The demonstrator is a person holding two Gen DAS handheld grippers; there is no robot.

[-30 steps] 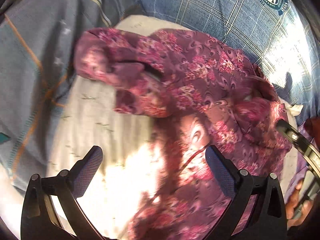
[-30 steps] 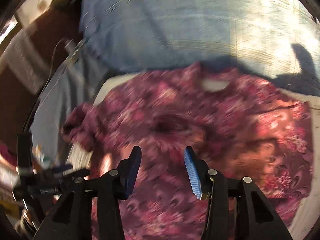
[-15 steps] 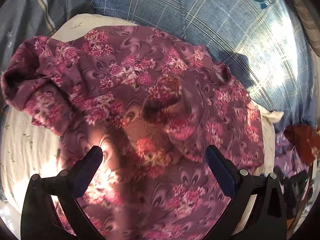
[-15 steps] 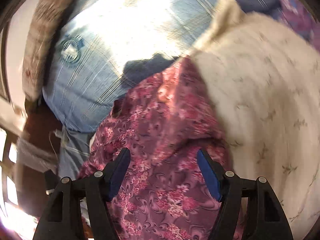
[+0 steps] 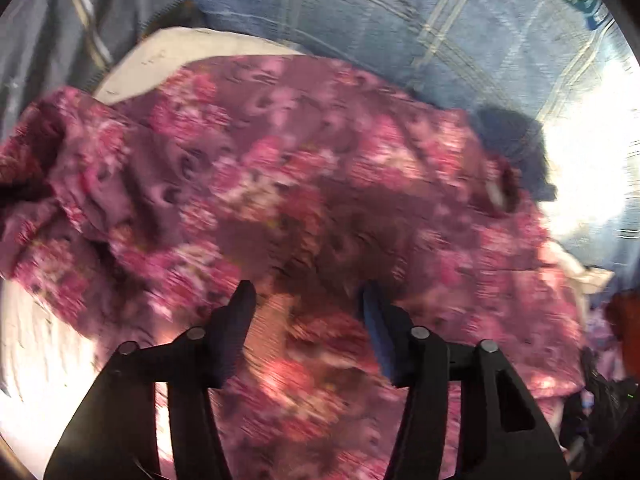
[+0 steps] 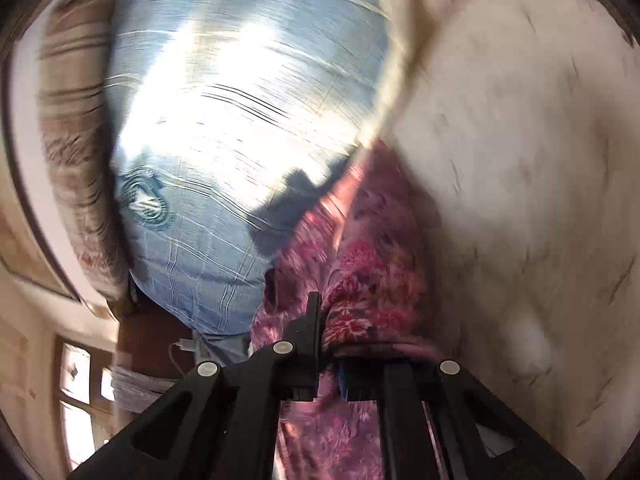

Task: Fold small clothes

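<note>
I am narrowing the left hand-held gripper [image 5: 306, 304]: its jaws, wide apart half a second ago, are now closer together over the floral garment [image 5: 280, 184]. I am pinching the right hand-held gripper [image 6: 326, 320], previously spread, onto the garment's edge.
</note>
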